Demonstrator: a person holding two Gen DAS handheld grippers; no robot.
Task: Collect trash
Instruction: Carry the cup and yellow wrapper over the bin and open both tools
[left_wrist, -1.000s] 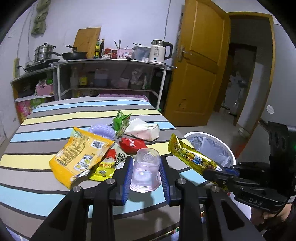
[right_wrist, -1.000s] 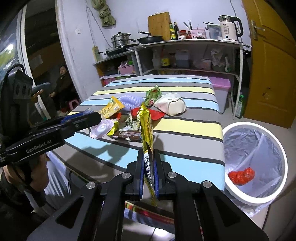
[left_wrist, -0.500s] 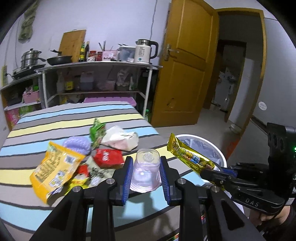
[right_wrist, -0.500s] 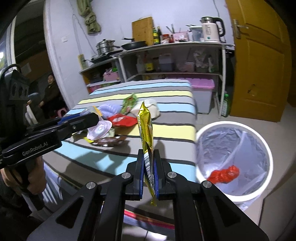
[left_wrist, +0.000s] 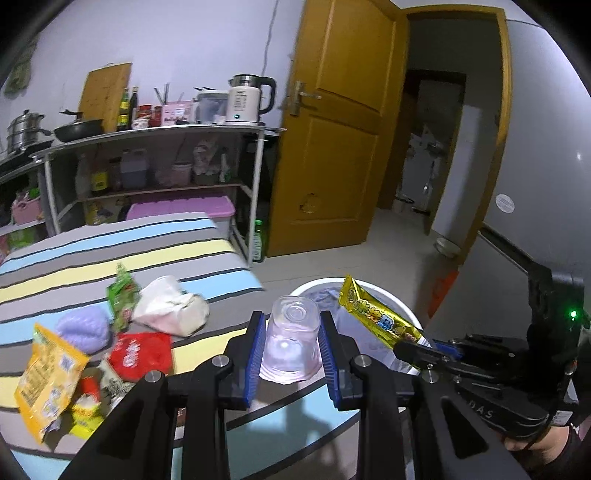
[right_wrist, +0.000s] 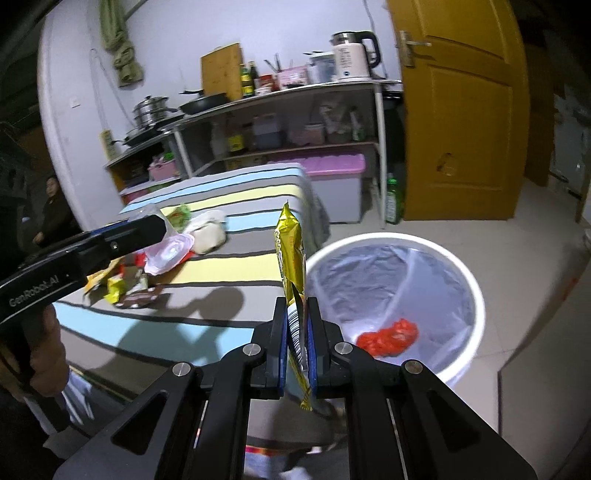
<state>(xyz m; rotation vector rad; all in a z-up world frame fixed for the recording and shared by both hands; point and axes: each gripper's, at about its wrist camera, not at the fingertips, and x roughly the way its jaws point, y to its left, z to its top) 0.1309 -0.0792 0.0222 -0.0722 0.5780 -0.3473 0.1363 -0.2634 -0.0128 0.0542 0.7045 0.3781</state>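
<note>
My left gripper (left_wrist: 291, 321) is shut on an upturned clear plastic cup (left_wrist: 291, 332), its blue pads pressing both sides, over the striped table's (left_wrist: 147, 240) right edge. My right gripper (right_wrist: 297, 306) is shut on a long gold snack wrapper (right_wrist: 293, 258) that stands upright, beside the white lined trash bin (right_wrist: 476, 295). A red wrapper (right_wrist: 389, 336) lies inside the bin. In the left wrist view the right gripper (left_wrist: 424, 350) holds the gold wrapper (left_wrist: 376, 317) over the bin's rim (left_wrist: 399, 306). The left gripper (right_wrist: 155, 227) with the cup (right_wrist: 166, 251) shows at the left.
Loose trash lies on the table: a yellow bag (left_wrist: 48, 376), red packet (left_wrist: 142, 350), purple piece (left_wrist: 85, 328), green packet (left_wrist: 122, 295), white crumpled bag (left_wrist: 170, 306). A kitchen shelf (left_wrist: 159, 129), a pink-lidded box (right_wrist: 332, 166), a wooden door (left_wrist: 332, 147) stand behind. A person (right_wrist: 51, 210) sits far left.
Both grippers have swung to the right, away from the trash pile and towards the bin, still gripping the cup and the gold wrapper. The bin looms larger in the right wrist view.
</note>
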